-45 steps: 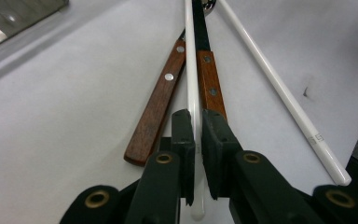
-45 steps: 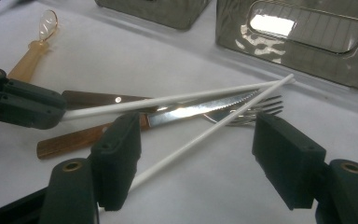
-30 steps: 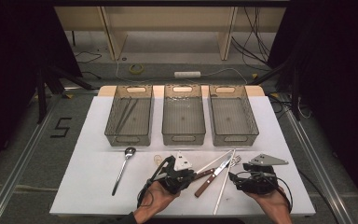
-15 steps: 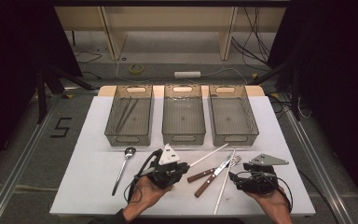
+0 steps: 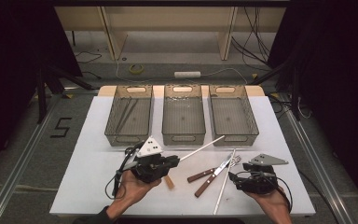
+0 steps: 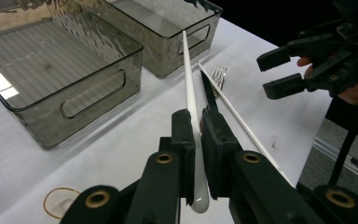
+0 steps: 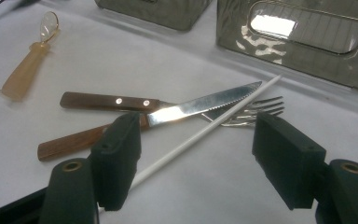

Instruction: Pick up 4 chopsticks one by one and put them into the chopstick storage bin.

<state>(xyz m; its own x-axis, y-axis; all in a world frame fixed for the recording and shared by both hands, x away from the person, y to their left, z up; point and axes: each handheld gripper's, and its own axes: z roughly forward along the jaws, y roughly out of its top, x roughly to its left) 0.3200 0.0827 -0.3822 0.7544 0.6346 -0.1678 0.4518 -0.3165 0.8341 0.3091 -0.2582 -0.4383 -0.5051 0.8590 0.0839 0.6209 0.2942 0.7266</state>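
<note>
Chopstick clamped near its butt end, ready for sorting

Left gripper (image 6: 196, 140) has its jaws nearly closed on a white chopstick (image 6: 189, 79), pinching it close to the rounded thick end, which pokes out just below the pads. The rest of the stick runs forward, away from the jaws, and points toward the clear bins (image 5: 183, 114) at the far side of the white table (image 5: 88, 158). In the high view the left gripper (image 5: 170, 163) carries the stick clear of the tabletop, tip angled up toward the middle bin.

By my judgement the stick is light, stiff and smooth, so it may pivot or slide between flat pads when held so far from its middle; a hold nearer the centre would steady it, though the present one leaves the long end free to lower into a bin.

Right gripper (image 7: 196, 154) stands wide open and holds nothing. It hovers low over a second white chopstick (image 7: 200, 133), which lies on the table between its jaws, touching neither. Just beyond, a wooden-handled steak knife (image 7: 158, 106) and fork (image 7: 256, 112) lie crossed, and a small amber spoon (image 7: 28, 65) rests well apart.
</note>
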